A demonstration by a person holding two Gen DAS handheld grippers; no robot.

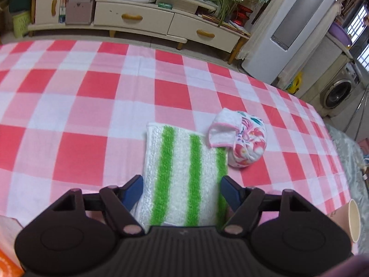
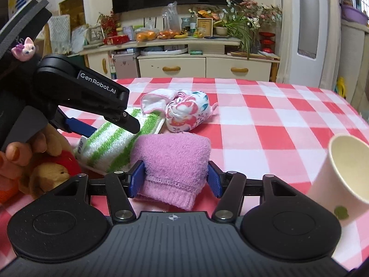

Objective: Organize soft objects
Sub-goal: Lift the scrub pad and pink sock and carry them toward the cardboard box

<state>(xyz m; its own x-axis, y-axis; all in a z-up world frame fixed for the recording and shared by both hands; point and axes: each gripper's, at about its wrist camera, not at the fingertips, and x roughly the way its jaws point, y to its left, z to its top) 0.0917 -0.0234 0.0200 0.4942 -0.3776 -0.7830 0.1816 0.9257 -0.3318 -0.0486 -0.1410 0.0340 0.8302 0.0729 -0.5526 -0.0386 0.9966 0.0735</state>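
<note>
Surface [image 1: 69,87] draped in red, pink and white check, filling both views, far edge toward a cream cabinet [image 2: 205,67]; right edge beside a white appliance [image 1: 288,23].

Green-and-white striped towel [image 1: 184,173], folded flat, lying near the near edge of the surface; far right corner touching the floral bundle; in the right wrist view, overlapped at its near end by the pink towel.

Pink towel [image 2: 173,161], folded thick, resting on the surface close to the near edge, just right of the striped towel [image 2: 110,143].

Floral cloth bundle [image 1: 249,143], rolled, white flap with pink trim folded over its top, farther from the near edge than both towels; also seen at [image 2: 186,113].

Paper cup [image 2: 341,184], tilted, mouth toward the camera, near the right edge of the surface; partly visible at [image 1: 352,221].

Brown plush toy with red clothing [image 2: 53,168] at the near left corner, below a person's fingers [image 2: 18,152].

Left claw [image 1: 182,191], angled down over the striped towel, blue pads standing wide at either side of it, not visibly pressing; seen from the side at [image 2: 103,122].

Right claw [image 2: 176,177], pads set against both sides of the pink towel, holding it.
</note>
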